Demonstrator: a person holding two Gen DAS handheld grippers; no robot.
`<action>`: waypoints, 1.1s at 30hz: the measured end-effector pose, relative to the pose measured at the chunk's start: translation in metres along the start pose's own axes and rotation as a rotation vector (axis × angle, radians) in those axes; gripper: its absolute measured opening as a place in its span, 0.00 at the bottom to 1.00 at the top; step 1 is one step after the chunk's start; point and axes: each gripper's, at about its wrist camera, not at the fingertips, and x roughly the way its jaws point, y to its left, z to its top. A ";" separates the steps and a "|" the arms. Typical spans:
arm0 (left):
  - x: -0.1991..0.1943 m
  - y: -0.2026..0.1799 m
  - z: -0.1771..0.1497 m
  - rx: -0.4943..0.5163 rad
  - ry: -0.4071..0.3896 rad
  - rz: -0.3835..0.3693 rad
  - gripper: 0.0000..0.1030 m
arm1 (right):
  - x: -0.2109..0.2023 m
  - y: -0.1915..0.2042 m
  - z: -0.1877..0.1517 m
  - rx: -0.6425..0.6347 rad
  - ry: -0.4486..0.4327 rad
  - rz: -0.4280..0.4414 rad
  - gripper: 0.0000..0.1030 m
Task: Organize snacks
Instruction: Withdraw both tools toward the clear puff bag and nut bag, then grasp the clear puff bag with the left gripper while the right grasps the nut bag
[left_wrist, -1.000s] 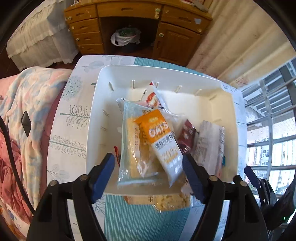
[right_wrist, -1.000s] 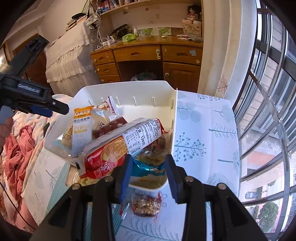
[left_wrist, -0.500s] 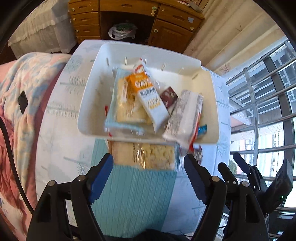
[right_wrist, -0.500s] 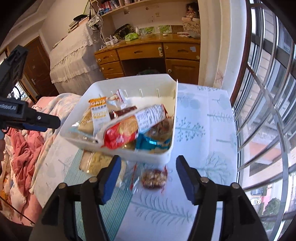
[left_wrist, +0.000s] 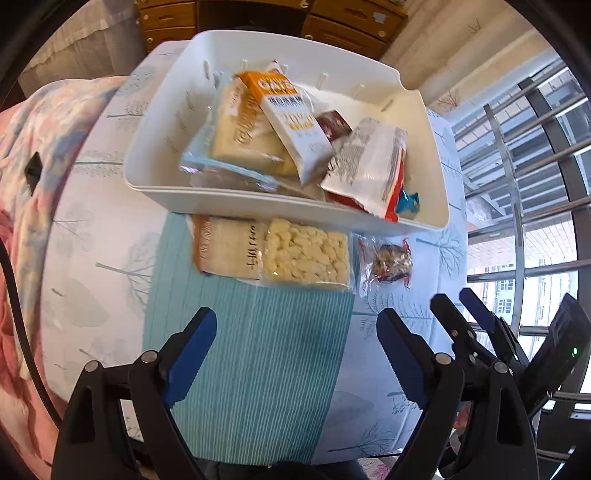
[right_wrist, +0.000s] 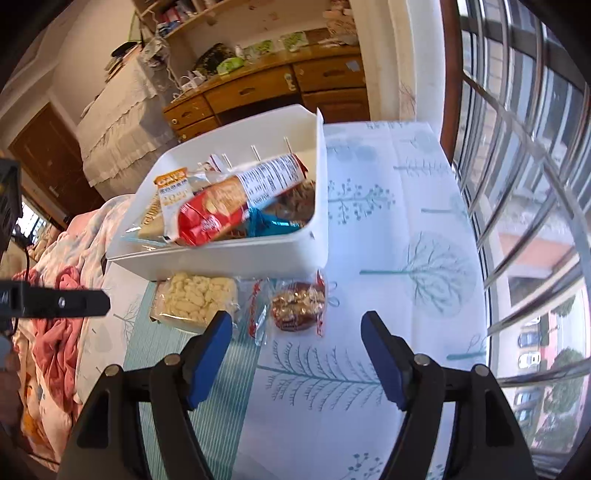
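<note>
A white bin (left_wrist: 258, 205) (right_wrist: 236, 258) on the table holds several snack packs, among them an orange oats pack (left_wrist: 291, 122) and a red biscuit pack (right_wrist: 229, 206). In front of the bin lie a clear pack of pale puffed pieces (left_wrist: 273, 253) (right_wrist: 195, 299) and a small brown snack in clear wrap (left_wrist: 388, 260) (right_wrist: 297, 304). My left gripper (left_wrist: 295, 350) is open and empty, above the teal mat. My right gripper (right_wrist: 297, 354) is open and empty, just short of the small brown snack.
A teal striped mat (left_wrist: 255, 365) lies on the tree-print tablecloth (right_wrist: 399, 258). A pink floral quilt (left_wrist: 26, 184) lies to the left. A wooden desk (right_wrist: 280, 85) stands behind and window bars (right_wrist: 535, 184) are to the right.
Both grippers have pulled back from the bin and risen. The right gripper, nearly closed by the bin's edge a second ago, has opened wide. The two loose packs have come into view.
</note>
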 end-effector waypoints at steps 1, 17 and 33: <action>0.004 0.000 -0.001 0.003 -0.007 -0.004 0.85 | 0.003 -0.001 -0.002 0.008 0.002 -0.001 0.71; 0.066 -0.006 -0.023 0.194 -0.220 0.008 0.85 | 0.058 -0.011 -0.024 0.096 0.040 0.031 0.71; 0.107 -0.024 -0.015 0.246 -0.244 0.040 0.86 | 0.084 -0.015 -0.011 0.121 0.004 0.080 0.70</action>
